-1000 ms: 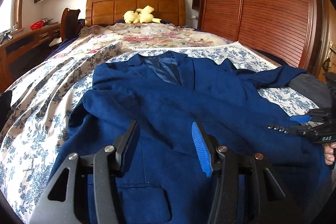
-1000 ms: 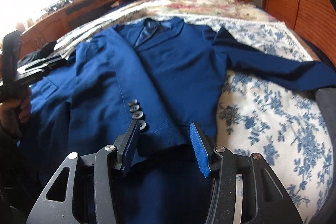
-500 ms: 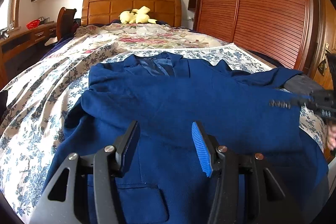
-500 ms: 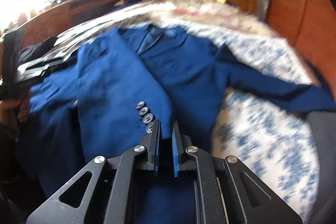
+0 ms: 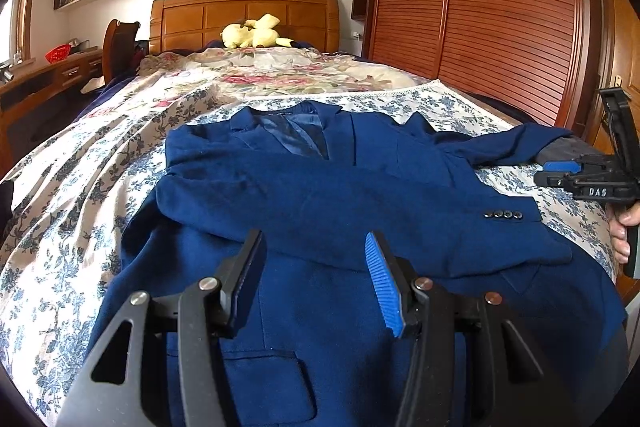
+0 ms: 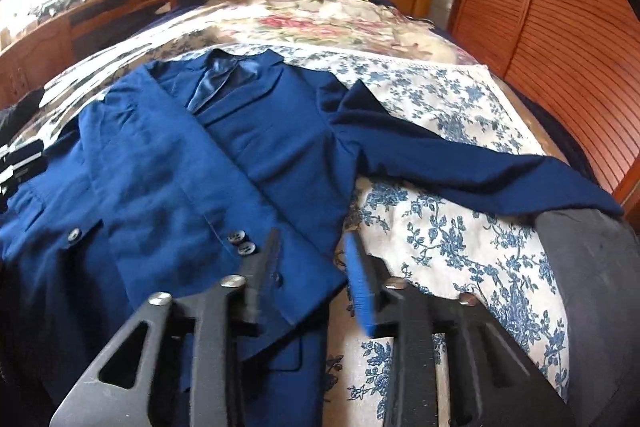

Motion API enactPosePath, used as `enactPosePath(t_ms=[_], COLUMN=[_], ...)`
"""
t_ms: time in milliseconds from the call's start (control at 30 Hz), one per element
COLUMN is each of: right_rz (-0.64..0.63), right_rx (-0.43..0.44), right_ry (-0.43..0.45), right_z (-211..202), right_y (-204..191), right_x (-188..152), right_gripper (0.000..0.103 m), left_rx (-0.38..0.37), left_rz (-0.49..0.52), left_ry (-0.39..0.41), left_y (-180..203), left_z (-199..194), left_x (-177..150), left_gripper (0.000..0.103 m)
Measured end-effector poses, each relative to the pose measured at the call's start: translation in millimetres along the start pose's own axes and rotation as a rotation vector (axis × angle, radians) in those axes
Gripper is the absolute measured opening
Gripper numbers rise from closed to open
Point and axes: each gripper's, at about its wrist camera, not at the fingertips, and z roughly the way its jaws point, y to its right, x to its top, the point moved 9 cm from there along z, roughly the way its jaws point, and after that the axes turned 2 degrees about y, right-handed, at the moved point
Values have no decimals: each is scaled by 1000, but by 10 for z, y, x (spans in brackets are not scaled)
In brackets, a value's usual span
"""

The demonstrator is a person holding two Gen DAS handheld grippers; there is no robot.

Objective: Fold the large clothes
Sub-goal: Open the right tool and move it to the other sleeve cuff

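Two views show one blue jacket (image 5: 320,195) lying face up on the bed (image 5: 80,187), its collar toward the headboard.

In the left wrist view, the left gripper (image 5: 314,275) hangs above the lower front of the jacket with its fingers apart and nothing between them; I judge it waits while the other hand works. One sleeve (image 5: 360,223) is laid across the chest, its cuff buttons (image 5: 502,214) pointing to the wardrobe side, which looks like the first fold, made to narrow the garment. At the right edge the right gripper (image 5: 560,173) is seen from the side in a person's hand (image 5: 620,231), and the letters "DAS" can be read on its black body. A yellow plush toy (image 5: 252,33) lies by the headboard.

In the right wrist view, the right gripper (image 6: 310,267) is over the folded cuff, and its jaws are opening; the cloth lies under them but the pads do not press on it. The other sleeve (image 6: 460,167) is stretched out over the flowered bedspread (image 6: 460,247), not yet folded. I can read no writing here; the picture is a little blurred.
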Motion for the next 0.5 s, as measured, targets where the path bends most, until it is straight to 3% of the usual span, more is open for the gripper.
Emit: enactPosePath(t_ms=[300,500], right_rz=[28,30], right_rx=[-60,-143], right_ry=[-4,12], right_z=[-125,-255], right_y=[512,1060], right_x=[86,217], right_gripper=[53,61], left_rx=[4,7], left_rz=[4,8], left_ry=[-4,-8], left_y=[0,-5], left_z=[19,34], left_x=[-13,-40], left_gripper=[50,50])
